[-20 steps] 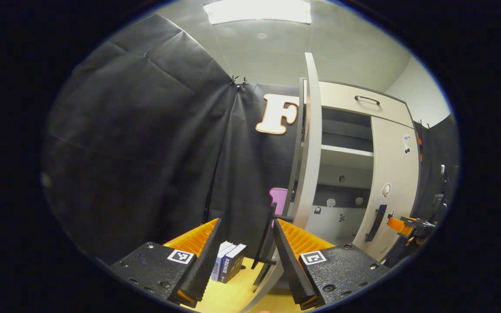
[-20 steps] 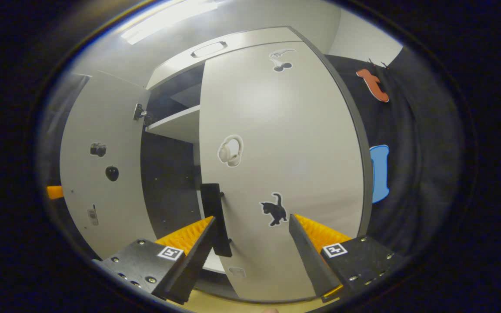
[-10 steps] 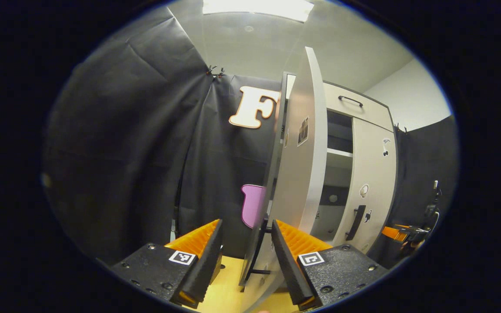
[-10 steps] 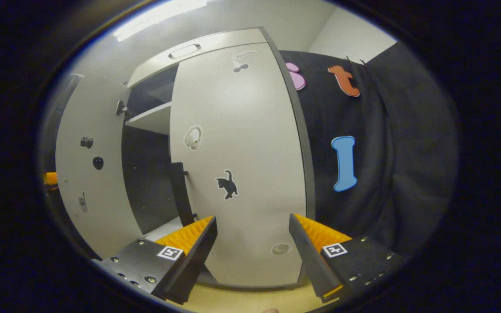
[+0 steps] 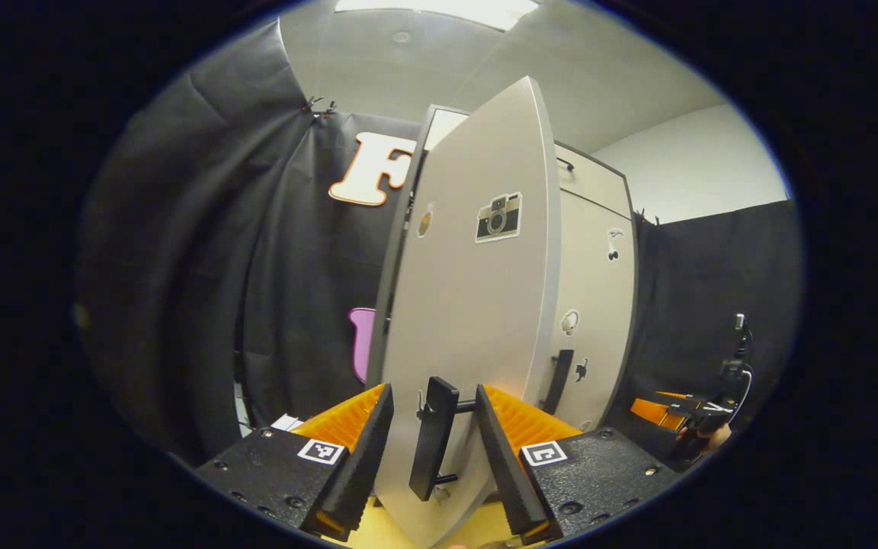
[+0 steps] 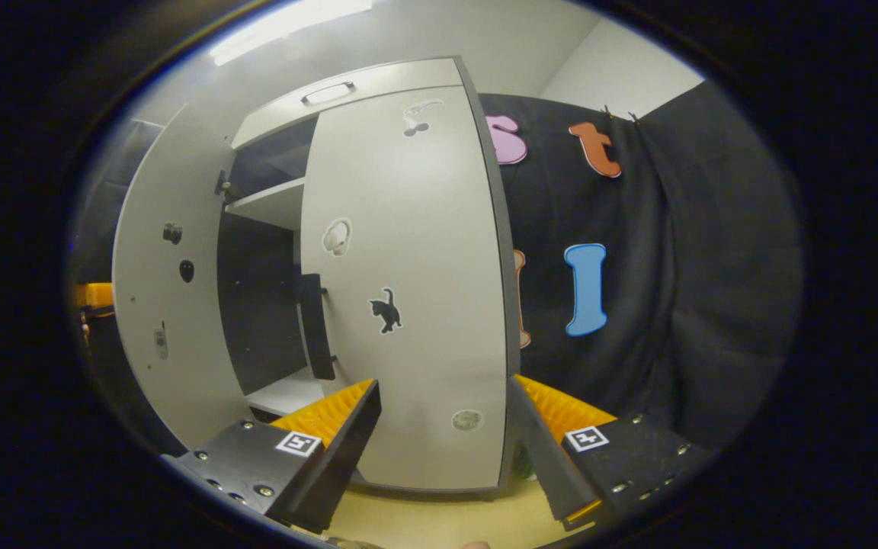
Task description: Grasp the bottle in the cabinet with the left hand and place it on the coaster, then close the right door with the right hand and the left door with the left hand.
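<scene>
Left tool (image 5: 430, 457) is spread wide with the left door (image 5: 477, 305) handle (image 5: 433, 438) sitting between its fingers, door half-shut. Right tool (image 6: 443, 450), also spread, faces the closed right door (image 6: 408, 290), not touching.

A recording booth: black cloth walls (image 6: 683, 252) surround a sticker-decorated grey cabinet (image 6: 408, 267) on a wooden worktop (image 6: 439, 522).

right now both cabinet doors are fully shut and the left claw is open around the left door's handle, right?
Not quite: the right door is shut, but the left door still stands ajar, as the right gripper view shows. The left claw is open around its handle.
</scene>
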Demonstrator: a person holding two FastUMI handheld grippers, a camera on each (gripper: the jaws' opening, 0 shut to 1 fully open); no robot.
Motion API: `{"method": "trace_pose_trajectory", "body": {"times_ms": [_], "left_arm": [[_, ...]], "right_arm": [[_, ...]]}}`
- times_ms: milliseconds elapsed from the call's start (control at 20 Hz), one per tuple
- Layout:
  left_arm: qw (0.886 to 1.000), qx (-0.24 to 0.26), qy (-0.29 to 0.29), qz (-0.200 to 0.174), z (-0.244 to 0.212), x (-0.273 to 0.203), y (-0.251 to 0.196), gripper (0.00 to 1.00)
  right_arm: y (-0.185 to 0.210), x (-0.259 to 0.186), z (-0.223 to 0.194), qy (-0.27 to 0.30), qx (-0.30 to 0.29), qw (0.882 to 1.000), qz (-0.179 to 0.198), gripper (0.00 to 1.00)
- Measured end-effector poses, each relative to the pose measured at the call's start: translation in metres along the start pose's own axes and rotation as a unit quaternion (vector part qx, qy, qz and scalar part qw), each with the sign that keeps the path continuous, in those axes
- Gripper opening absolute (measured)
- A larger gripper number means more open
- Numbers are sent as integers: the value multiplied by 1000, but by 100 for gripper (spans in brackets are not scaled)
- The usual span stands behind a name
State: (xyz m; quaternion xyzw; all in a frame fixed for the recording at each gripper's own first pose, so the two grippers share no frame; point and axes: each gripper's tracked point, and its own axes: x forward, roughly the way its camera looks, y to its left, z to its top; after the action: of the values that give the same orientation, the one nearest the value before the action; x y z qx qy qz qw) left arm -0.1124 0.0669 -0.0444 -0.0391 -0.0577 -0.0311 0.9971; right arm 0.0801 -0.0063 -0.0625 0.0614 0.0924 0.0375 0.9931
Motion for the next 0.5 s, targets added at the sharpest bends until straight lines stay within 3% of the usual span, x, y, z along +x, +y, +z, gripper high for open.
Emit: {"method": "trace_pose_trajectory", "body": {"times_ms": [100,150,200,300,350,500], "left_arm": [[1000,-8,-1,-4,-3,9,-9,70],[1000,-16,0,-10,-6,15,-17,77],[1000,-22,-2,-9,-8,20,-22,75],[1000,-25,-1,0,-12,32,-23,83],[999,-33,1,-6,-14,39,-29,97],[999,-48,9,-16,-20,52,-41,100]], "right_arm": [[-11,-4,4,-2,-1,1000,-8,100],[-17,-7,6,-4,-1,1000,-12,100],[-24,-11,9,-7,0,1000,-18,100],[-34,-14,13,-11,0,1000,-26,100],[-40,-17,13,-12,0,999,-30,100],[-56,-27,14,-13,1,999,-45,100]]}}
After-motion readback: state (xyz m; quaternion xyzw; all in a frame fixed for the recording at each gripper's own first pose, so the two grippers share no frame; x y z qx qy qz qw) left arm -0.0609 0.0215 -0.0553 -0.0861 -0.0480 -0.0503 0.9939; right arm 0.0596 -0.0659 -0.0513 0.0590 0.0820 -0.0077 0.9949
